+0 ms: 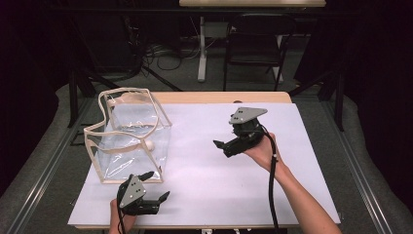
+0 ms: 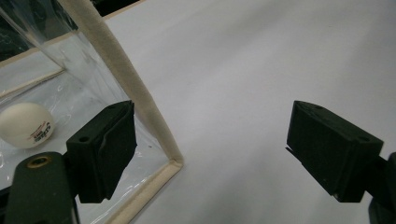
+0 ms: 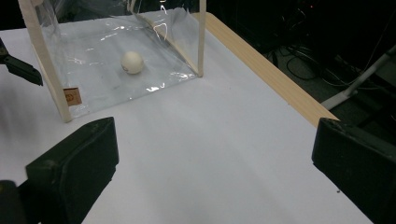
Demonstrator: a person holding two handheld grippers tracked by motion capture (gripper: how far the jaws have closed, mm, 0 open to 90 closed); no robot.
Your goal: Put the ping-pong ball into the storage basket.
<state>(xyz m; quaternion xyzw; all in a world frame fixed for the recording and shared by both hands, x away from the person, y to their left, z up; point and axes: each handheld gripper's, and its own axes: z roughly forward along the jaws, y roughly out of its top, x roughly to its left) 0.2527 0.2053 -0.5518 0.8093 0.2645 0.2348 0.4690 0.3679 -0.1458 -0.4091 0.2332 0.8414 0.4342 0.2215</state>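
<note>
A clear plastic bag [image 1: 127, 139] with cream trim stands open-topped at the left of the white table sheet [image 1: 219, 180]. A white ball [image 1: 149, 145] lies inside it on the bottom. My left gripper [image 1: 157, 185] is open at the bag's near right corner, one jaw against the trim. In the left gripper view the ball [image 2: 26, 125] shows through the bag's clear wall [image 2: 70, 88], and the left gripper [image 2: 219, 149] holds nothing. My right gripper [image 1: 223, 147] hovers open mid-table, pointing at the bag. Its own view shows the right gripper [image 3: 215, 168], the bag [image 3: 44, 63] and the ball [image 3: 132, 62].
A wooden table edge [image 1: 219, 97] runs along the far side of the sheet. Behind the table stand a black chair [image 1: 255, 44] and a white desk leg [image 1: 201, 53], with cables on the floor. Bare sheet lies between the two grippers.
</note>
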